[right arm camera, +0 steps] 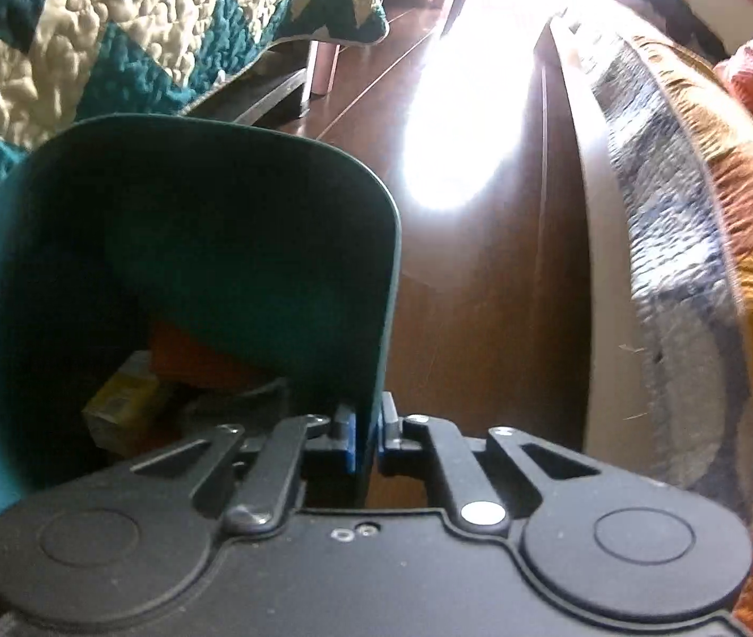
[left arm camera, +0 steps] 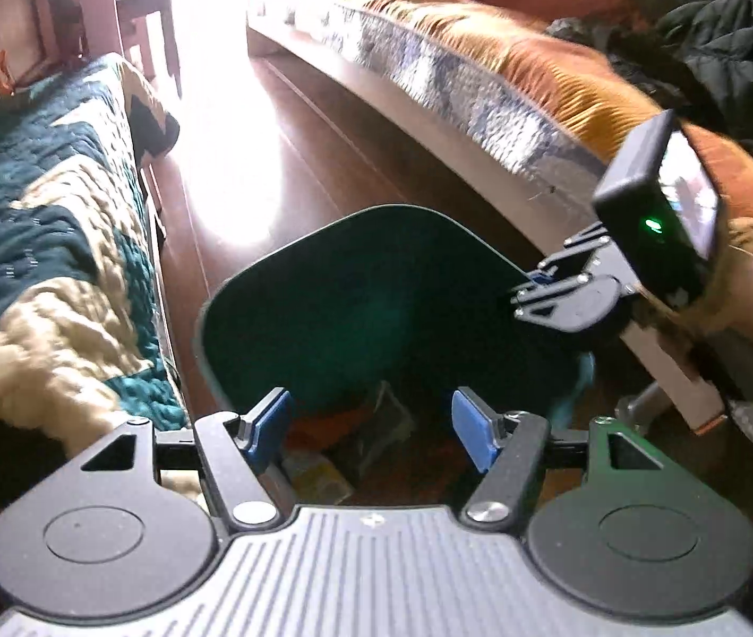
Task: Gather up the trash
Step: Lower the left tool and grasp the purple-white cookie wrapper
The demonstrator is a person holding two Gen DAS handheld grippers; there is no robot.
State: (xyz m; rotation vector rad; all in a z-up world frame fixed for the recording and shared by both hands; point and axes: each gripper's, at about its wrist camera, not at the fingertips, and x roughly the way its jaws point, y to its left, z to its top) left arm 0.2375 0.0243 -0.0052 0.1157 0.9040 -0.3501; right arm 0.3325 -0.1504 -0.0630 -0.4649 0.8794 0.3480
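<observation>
At nine o'clock in the left wrist view a teal-and-cream quilt (left arm camera: 42, 265) is draped over a bed edge. Beside it, a strip of dark wooden floor (left arm camera: 281, 159) runs towards twelve o'clock, washed out by glare. A dark green bin (left arm camera: 376, 286) stands on that floor at the centre of the view, its mouth open. Inside it, trash (left arm camera: 339, 446) is seen at the bottom: an orange piece, a yellow packet and a crumpled clear wrapper. The left gripper (left arm camera: 371, 427) is held above the bin's near rim at six o'clock, its blue pads spread apart with nothing between them. At three o'clock the right gripper (left arm camera: 528, 286) is seen at the bin's right rim, held by a hand (left arm camera: 748, 292). Behind it, from one to three o'clock, a second bed with an orange-and-mustard blanket (left arm camera: 562, 79) is seen.

In the right wrist view the bin (right arm camera: 190, 244) fills the area from nine to eleven o'clock, with the trash (right arm camera: 127, 409) low inside it. The right gripper (right arm camera: 366, 438) is closed on the bin's wall at six o'clock, one pad inside and one outside.
</observation>
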